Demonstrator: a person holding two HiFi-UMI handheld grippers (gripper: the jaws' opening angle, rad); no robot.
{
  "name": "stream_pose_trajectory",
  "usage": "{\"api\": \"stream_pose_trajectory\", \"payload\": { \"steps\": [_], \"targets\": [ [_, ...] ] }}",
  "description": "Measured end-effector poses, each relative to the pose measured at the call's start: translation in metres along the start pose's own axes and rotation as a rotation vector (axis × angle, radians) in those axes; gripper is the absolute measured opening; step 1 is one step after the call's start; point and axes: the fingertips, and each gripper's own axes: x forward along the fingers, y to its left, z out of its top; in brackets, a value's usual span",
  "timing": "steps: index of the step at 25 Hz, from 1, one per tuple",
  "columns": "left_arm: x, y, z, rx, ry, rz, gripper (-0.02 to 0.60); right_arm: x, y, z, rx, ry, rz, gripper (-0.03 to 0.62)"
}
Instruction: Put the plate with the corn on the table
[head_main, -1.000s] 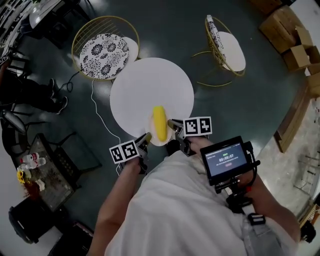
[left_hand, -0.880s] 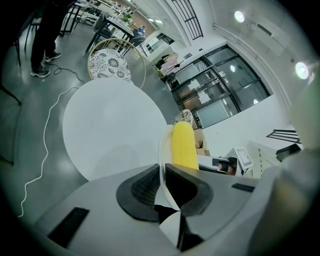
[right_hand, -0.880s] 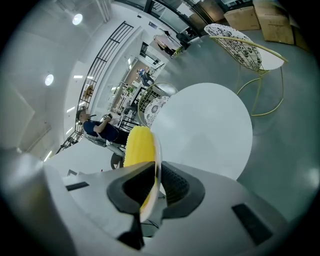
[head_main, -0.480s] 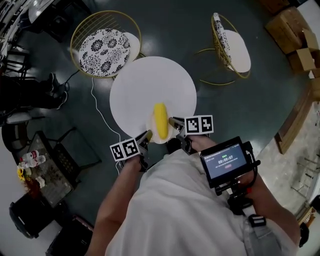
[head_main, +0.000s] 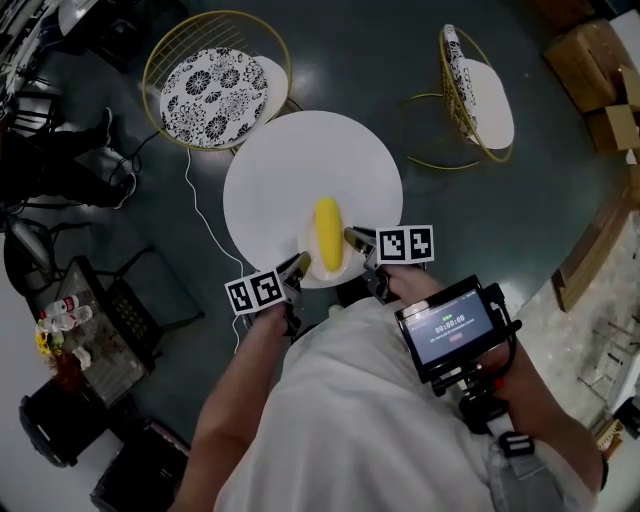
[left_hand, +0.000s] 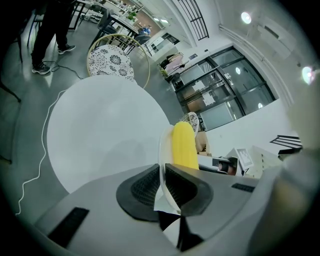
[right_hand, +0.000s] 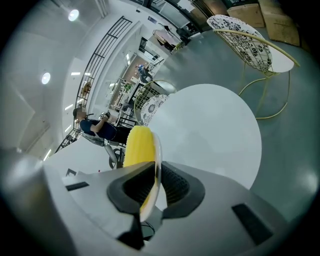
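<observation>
A small white plate (head_main: 307, 238) carrying a yellow corn cob (head_main: 327, 235) hangs over the near edge of the round white table (head_main: 300, 170). My left gripper (head_main: 297, 266) is shut on the plate's left rim (left_hand: 161, 165), and my right gripper (head_main: 352, 238) is shut on its right rim (right_hand: 156, 160). In the left gripper view the corn (left_hand: 183, 146) stands just past the jaws, with the table (left_hand: 100, 130) spread below. The right gripper view shows the corn (right_hand: 136, 145) left of the pinched rim and the table (right_hand: 210, 125) beyond.
Two gold wire chairs flank the table: one with a patterned cushion (head_main: 215, 88) at the far left, another (head_main: 475, 95) at the far right. A white cable (head_main: 200, 240) trails on the dark floor left of the table. Cardboard boxes (head_main: 590, 50) sit far right.
The plate with the corn, held by both grippers, has moved a little farther in over the table's near edge. The view has shifted slightly forward.
</observation>
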Motion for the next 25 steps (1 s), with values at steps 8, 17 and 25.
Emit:
{"api": "stream_pose_trajectory", "payload": {
  "steps": [8,17,25],
  "targets": [
    [0.018,0.007,0.023,-0.011,0.004,0.007,0.038,0.018,-0.012,0.024,0.007,0.008,-0.005,0.049],
    [0.035,0.026,0.041,-0.017,0.014,0.030,0.038,0.044,-0.025,0.038,0.008,0.026,-0.011,0.049],
    [0.053,0.047,0.061,-0.017,0.024,0.058,0.038,0.071,-0.039,0.053,0.012,0.026,-0.003,0.049]
  ]
}}
